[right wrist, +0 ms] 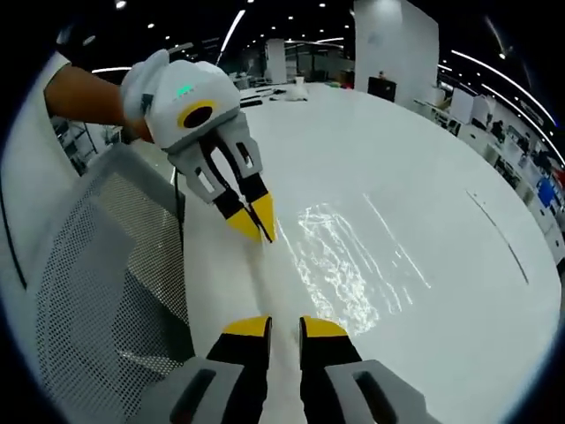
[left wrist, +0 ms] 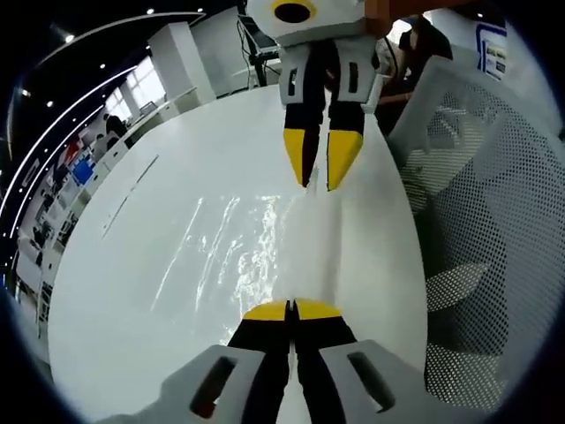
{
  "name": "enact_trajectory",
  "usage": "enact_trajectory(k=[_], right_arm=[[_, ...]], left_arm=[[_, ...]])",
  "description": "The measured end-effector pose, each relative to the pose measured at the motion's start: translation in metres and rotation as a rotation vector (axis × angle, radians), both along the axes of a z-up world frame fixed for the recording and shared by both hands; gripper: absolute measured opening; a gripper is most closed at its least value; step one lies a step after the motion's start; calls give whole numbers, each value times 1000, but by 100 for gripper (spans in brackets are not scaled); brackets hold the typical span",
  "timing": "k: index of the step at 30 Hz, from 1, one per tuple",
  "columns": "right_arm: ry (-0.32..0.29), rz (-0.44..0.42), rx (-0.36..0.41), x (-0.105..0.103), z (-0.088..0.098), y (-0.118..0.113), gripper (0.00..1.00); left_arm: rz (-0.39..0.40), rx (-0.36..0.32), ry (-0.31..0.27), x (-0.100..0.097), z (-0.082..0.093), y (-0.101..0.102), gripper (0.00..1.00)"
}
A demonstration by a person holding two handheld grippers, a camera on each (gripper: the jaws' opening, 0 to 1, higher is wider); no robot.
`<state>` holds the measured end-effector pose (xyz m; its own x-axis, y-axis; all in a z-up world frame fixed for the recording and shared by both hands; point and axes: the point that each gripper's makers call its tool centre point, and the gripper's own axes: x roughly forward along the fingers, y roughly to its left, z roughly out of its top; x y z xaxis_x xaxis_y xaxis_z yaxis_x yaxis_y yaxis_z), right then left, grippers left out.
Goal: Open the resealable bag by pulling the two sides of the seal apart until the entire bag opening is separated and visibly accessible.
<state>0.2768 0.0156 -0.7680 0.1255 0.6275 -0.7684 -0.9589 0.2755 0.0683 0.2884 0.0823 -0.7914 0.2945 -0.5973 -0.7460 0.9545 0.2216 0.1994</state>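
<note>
A clear resealable bag [left wrist: 243, 256] lies flat and crinkled on the white table [left wrist: 132, 291]. Its seal edge runs as a pale strip [left wrist: 320, 247] between the two grippers. My left gripper [left wrist: 291, 309] is shut on the near end of that strip; it also shows as the left gripper [right wrist: 257, 228] at the strip's far end, jaws pinched together. My right gripper [right wrist: 284, 329] has its jaws a little apart, with the strip [right wrist: 282, 291] running into the gap. Seen from the other side, the right gripper [left wrist: 320, 181] hangs at the bag's far end. The bag [right wrist: 344, 265] glints beside it.
A grey mesh chair [left wrist: 477, 221] stands close against the table edge beside the bag, seen too as the chair back [right wrist: 106, 291]. A person's arm [right wrist: 84, 93] holds the left gripper. Desks and people are far behind.
</note>
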Motion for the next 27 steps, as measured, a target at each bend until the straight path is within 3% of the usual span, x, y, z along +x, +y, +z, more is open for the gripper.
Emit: enact_trajectory(k=[5, 23, 27], right_arm=[[12, -14, 52, 4, 10, 14, 9], [62, -7, 14, 4, -10, 24, 5], [66, 0, -10, 0, -16, 23, 1]], left_arm=[[-33, 13, -21, -1, 0, 0, 0], [-97, -31, -61, -5, 11, -9, 0], [-113, -49, -60, -6, 13, -12, 0]])
